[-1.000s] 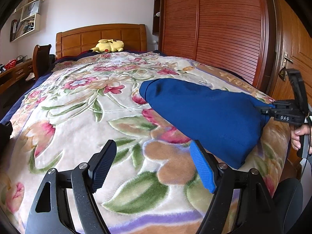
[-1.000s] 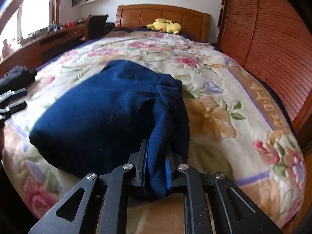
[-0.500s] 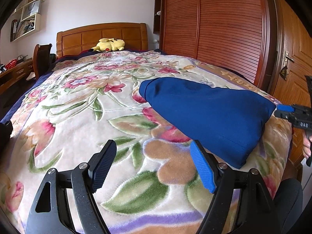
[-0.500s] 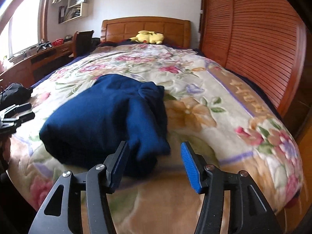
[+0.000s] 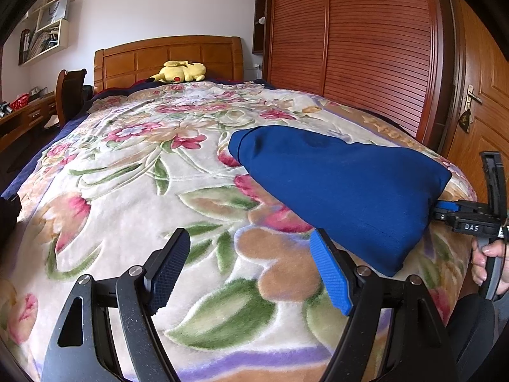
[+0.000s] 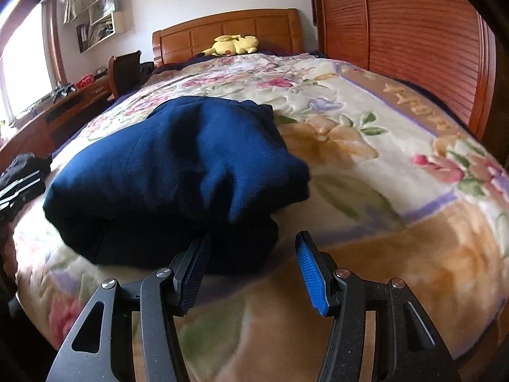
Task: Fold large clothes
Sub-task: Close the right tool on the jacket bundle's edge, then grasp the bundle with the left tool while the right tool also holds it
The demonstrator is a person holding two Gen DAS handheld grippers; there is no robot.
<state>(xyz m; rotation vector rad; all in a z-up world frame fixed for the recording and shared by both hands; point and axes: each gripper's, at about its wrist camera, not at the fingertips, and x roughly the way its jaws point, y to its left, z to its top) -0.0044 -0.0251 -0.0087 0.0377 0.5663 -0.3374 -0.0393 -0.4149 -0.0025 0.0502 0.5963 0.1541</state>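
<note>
- A folded navy-blue cotton garment lies in a thick, rounded bundle on the floral plush blanket of a wooden-framed bed, close to the foot-end corner on the wardrobe side, where both tools can reach it.
- The right tool has just let go: its jaws have been opening within the last moment and now stand apart. The near edge of the bundle sits between the black pad and the blue pad, but neither appears to press on it.
- In the right wrist view the top layer slumps over the lower fold, with one lobe hanging forward. That looks like cloth dropped rather than smoothed.
- The left tool hovers released above bare blanket, wide open and grasping nothing, just beside the garment's lower corner. It seems parked there to be ready for the next pinch.
- From the left wrist view, the right tool shows at the bundle's far corner, held by a person's hand at the bed's edge.
- The fold appears largely done: the garment is a compact packet, though its edges are uneven, and a tidying press or one more fold may be called for.
- A yellow plush toy rests by the orange-brown wooden headboard, well apart from the work. A slatted wooden wardrobe lines the far side of the bed.
- A dark item with pale stripes sits at the bed's left edge in the right wrist view; what it is cannot be told.
</note>
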